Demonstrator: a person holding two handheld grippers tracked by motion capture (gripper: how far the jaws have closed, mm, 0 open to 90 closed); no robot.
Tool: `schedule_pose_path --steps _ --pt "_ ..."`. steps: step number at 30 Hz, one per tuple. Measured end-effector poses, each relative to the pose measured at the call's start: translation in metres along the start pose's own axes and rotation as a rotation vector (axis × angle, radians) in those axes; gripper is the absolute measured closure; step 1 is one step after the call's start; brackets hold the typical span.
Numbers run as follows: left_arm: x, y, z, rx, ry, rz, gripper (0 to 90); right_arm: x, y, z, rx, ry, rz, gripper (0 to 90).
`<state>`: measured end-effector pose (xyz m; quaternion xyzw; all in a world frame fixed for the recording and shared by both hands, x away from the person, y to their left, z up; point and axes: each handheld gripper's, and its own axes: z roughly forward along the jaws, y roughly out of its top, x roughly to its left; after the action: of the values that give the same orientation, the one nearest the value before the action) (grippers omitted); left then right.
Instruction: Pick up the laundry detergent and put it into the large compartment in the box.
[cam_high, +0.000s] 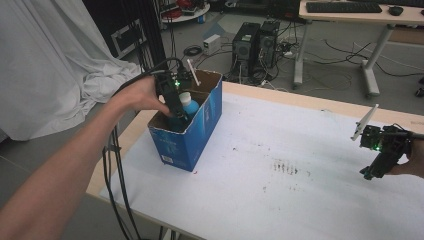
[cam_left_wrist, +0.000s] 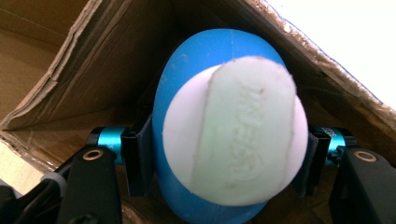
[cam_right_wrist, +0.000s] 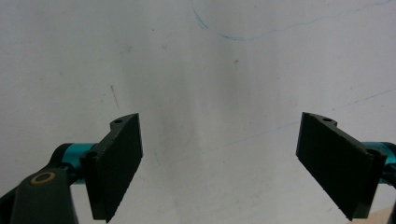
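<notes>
Nearest, at the right edge of the high view: right gripper (cam_high: 369, 172), held just above the white counter (cam_high: 300, 190), jaws standing wide apart with nothing between them, bare counter beyond them in the right gripper view. Well apart from the work, so no help if the load shifts.

Farther left, along the forearm: left hand (cam_high: 142, 95) reaching down into the blue cardboard box (cam_high: 195, 135) near the counter's left edge. Left gripper (cam_high: 176, 111) inside the open top, jaws clamped on the sides of a blue bottle (cam_left_wrist: 187, 70) with a white cap (cam_left_wrist: 233, 135), seen cap-first in the left gripper view with brown box walls (cam_left_wrist: 93, 60) close on both sides. Bottle inside the box, toward its near end, upright as far as can be told.

Risks, as a judgement: rounded, smooth bottle body under flat pads, so a slip or a twist likely if lifted fast. Tight quarters beside the cardboard wall and flap, so a snag on the rim possible on the way out, dragging or tipping the light box toward the counter edge. Trailing cable (cam_high: 117, 165) near the box, another thing to catch.
</notes>
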<state>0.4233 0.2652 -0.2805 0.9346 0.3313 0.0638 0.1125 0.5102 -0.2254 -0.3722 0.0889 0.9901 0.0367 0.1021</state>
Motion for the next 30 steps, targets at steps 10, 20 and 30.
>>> schedule_pose_path --steps 10,20,30 --pt "0.001 -0.001 0.002 0.008 -0.005 -0.009 32.0 0.0 -0.001 0.0 0.004 0.002 0.003 13.9" --pt "0.002 -0.002 -0.002 -0.003 0.011 -0.024 27.8 0.001 -0.001 -0.001 0.003 0.003 0.008 13.8" --pt "-0.001 0.0 -0.014 -0.004 0.037 -0.011 24.5 0.001 -0.001 -0.003 0.002 0.004 0.013 13.9"
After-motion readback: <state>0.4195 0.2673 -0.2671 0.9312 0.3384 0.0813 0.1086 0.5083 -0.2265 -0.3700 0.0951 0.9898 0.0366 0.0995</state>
